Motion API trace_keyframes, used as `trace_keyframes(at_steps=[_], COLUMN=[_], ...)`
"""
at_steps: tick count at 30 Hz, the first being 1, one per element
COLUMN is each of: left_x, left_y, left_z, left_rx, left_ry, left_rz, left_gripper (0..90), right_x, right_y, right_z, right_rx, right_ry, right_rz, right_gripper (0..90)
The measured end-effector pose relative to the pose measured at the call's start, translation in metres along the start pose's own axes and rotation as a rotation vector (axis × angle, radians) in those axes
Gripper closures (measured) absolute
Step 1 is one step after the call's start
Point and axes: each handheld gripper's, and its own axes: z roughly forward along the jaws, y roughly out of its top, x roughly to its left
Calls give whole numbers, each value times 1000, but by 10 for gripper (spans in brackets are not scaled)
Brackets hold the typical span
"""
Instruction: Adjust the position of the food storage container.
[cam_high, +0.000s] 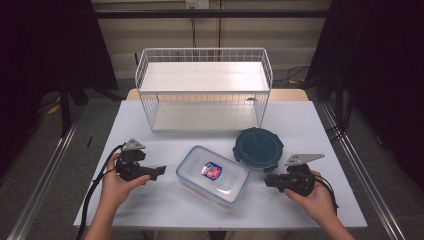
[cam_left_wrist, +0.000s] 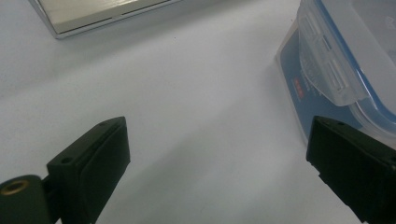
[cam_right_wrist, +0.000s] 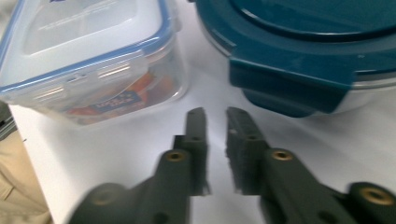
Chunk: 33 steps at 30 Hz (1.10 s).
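Observation:
A clear rectangular food box (cam_high: 213, 175) with a blue-rimmed lid and a red-and-blue label lies at the middle of the white table (cam_high: 300, 125). A round teal-lidded container (cam_high: 258, 148) sits just behind it to the right. My left gripper (cam_high: 159, 172) lies low left of the box, pointing at it, jaws wide apart with bare table between them (cam_left_wrist: 217, 126); the box's end (cam_left_wrist: 336, 70) is close by the right jaw. My right gripper (cam_high: 267, 181) points left, just in front of the teal container (cam_right_wrist: 308, 51) and right of the box (cam_right_wrist: 88, 51). Its jaws (cam_right_wrist: 215, 114) stand almost together, with nothing between them.
A white two-tier wire rack (cam_high: 202, 87) stands at the table's back, its shelves bare; its base edge (cam_left_wrist: 93, 14) lies ahead of the left gripper. Cables trail from both grippers toward the front edge. The floor drops away on both sides.

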Motion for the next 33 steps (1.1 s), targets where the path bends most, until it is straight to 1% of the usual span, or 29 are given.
trace_keyframes(at_steps=[1, 4, 6, 7, 9, 10, 12, 13, 14, 16, 18, 19, 20, 21, 24, 25, 26, 27, 31, 32, 33], left_x=[0, -1, -1, 0, 0, 0, -1, -1, -1, -1, -1, -2, -2, -1, -2, -2, -2, -2, -3, -3, -3], left_y=[0, 0, 0, 0, 0, 0, 0, 0, 0, 0, 0, 0, 0, 0, 0, 0, 0, 1, 1, 2, 2], left_z=[0, 2, 2, 2, 1, 1, 2, 2, 2, 2, 2, 3, 4, 3, 4, 5, 4, 4, 4, 3, 2], left_rx=[-2, 3, 3, 3, 2, 2, 1, 3, 11, 10, 17, 10, 8, 16, 14, 7, 12, 12, 7, 11, 12], left_ry=[-4, -8, -9, -16, -18, -20, -20, -12, -22, -26, -23, -16, -20, -26, -24, -22, -27, -18, -33, -27, -32], left_rz=[-2, -5, -2, 1, 0, 0, -3, 4, 10, 3, 7, 3, 0, 7, 2, 0, 1, 2, -8, -5, -2], left_gripper=[61, 61, 61, 61, 62, 62, 61, 61, 61, 61, 61, 61, 61, 61, 61, 61, 61, 61, 61, 61, 62], right_x=[2, 8, 12, 14, 19, 19, 24, 26, 28, 31, 33, 34, 34, 35, 35, 35, 36, 36, 37, 38, 38], right_y=[0, 1, 4, 5, 9, 9, 11, 11, 12, 13, 14, 14, 15, 15, 14, 14, 14, 14, 17, 18, 19], right_z=[1, 4, 7, 8, 13, 13, 17, 19, 20, 22, 22, 22, 23, 23, 25, 25, 27, 27, 31, 31, 33], right_rx=[-1, 1, 0, 3, 0, 0, 5, 11, 15, 15, 4, 4, 3, 6, 7, 11, 16, 16, 6, 10, 8], right_ry=[0, 21, 32, 37, 49, 49, 63, 65, 71, 81, 86, 87, 88, 76, 85, 81, 77, 77, 81, 80, 82], right_rz=[-4, -13, -27, -28, -49, -49, -55, -67, -70, -76, -79, -84, -88, -92, -78, -82, -85, -85, -77, -83, -89], right_gripper=[836, 895, 900, 900, 900, 900, 900, 900, 900, 900, 900, 900, 900, 900, 900, 900, 900, 900, 900, 900, 900])
